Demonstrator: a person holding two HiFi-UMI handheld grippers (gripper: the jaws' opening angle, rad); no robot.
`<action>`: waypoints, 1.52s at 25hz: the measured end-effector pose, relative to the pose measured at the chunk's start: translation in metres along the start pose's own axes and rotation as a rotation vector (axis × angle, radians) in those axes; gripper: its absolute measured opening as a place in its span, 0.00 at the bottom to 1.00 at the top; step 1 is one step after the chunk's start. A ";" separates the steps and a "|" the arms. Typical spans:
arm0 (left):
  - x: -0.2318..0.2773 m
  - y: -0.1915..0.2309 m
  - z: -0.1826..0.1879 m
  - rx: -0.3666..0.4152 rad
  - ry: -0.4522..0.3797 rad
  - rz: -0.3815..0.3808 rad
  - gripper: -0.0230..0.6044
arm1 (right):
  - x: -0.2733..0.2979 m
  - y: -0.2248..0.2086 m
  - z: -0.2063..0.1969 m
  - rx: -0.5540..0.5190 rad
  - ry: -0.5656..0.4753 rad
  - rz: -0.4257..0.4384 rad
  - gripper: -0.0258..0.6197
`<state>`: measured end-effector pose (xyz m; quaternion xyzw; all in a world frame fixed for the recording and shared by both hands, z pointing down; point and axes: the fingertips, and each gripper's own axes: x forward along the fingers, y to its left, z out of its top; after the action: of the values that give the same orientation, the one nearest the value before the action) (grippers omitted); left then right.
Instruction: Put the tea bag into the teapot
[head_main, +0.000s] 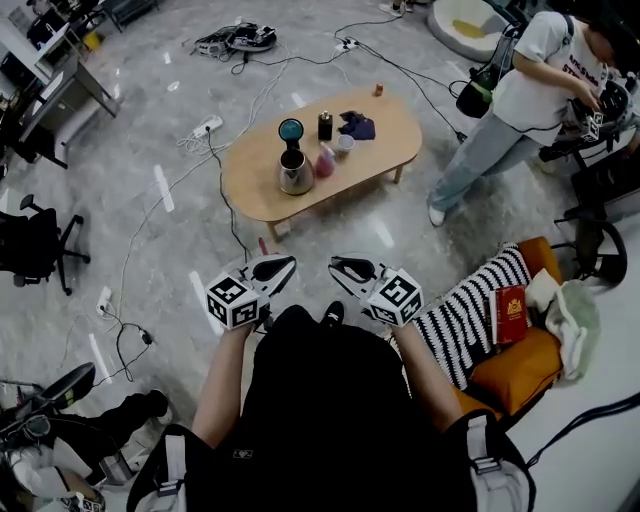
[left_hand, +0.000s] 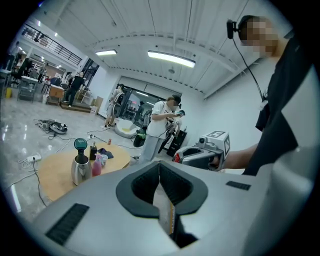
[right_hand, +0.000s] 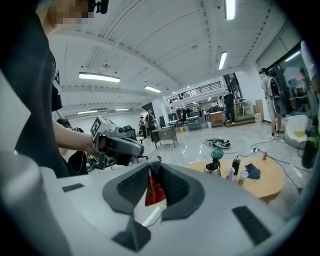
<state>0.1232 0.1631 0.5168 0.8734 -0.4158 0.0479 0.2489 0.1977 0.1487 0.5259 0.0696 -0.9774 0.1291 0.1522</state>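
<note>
Carrying step, I judge: the left tool (left_hand: 159, 163) is closed on a thin pale sachet, seemingly the tea bag (left_hand: 164, 210); the right tool (right_hand: 155, 160) pinches a red scrap (right_hand: 154, 193). Next comes approaching the teapot (head_main: 295, 172), upper middle on the surface (head_main: 250, 187).

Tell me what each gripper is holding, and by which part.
Left gripper: a thin flat sachet, pinched at its far end. Right gripper: a small red piece, pinched by its top edge.

Indistinct small items (head_main: 340, 135) beside teapot (head_main: 295, 172)
</note>
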 end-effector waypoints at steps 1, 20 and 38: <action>0.002 -0.002 -0.001 0.002 -0.002 0.005 0.05 | -0.004 -0.002 -0.003 0.002 0.001 0.001 0.16; 0.034 -0.006 0.003 0.026 0.076 -0.003 0.05 | -0.017 -0.039 -0.012 0.060 -0.036 -0.030 0.16; 0.034 0.070 0.016 -0.029 0.090 -0.057 0.05 | 0.056 -0.054 0.008 0.069 0.043 0.012 0.16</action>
<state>0.0905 0.0946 0.5400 0.8782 -0.3797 0.0739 0.2813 0.1518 0.0889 0.5486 0.0661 -0.9693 0.1651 0.1698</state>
